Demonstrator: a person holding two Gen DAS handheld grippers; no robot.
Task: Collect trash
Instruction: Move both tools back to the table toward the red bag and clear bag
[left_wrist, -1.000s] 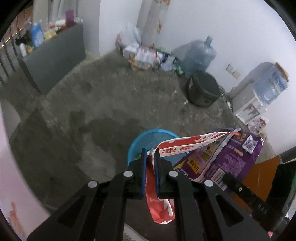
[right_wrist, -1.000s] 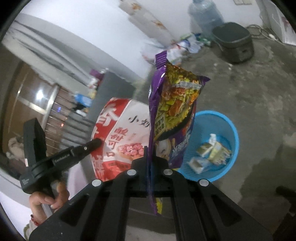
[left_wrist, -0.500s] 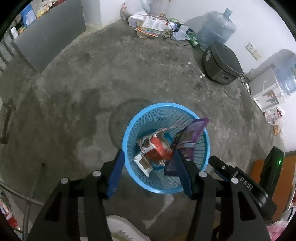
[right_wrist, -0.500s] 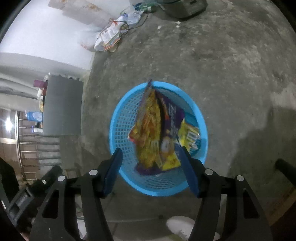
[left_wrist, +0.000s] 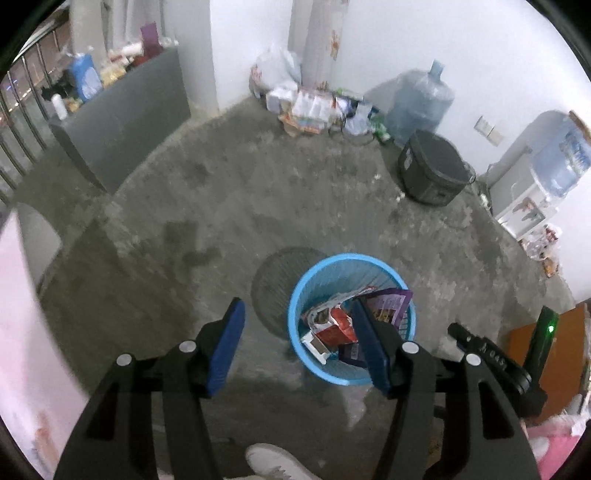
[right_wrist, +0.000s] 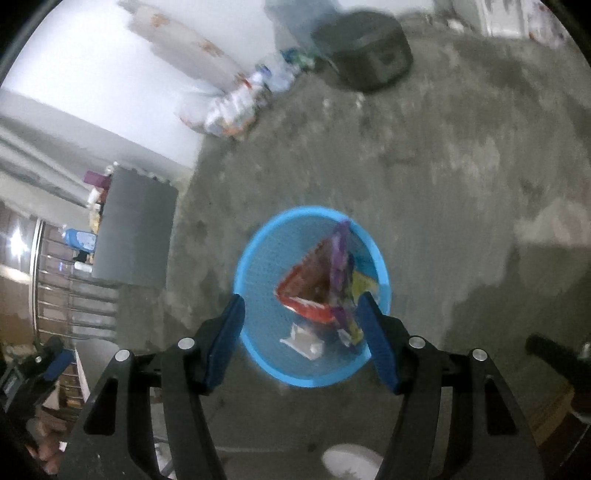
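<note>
Left wrist view: our left gripper (left_wrist: 299, 345) hangs above the floor with fingers wide and empty; the blue basket (left_wrist: 405, 288) holds the red wrapper (left_wrist: 338, 326) and purple bag (left_wrist: 391, 304).

Right wrist view: our right gripper (right_wrist: 301, 341), fingers wide and empty, is centred over the basket (right_wrist: 255, 254), presumably to drop cleanly; both wrappers lean inside.

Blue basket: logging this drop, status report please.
Left gripper and right gripper open, jaws just opened, nothing between. Red packet and purple packet in blue basket. Nothing in the way.
</note>
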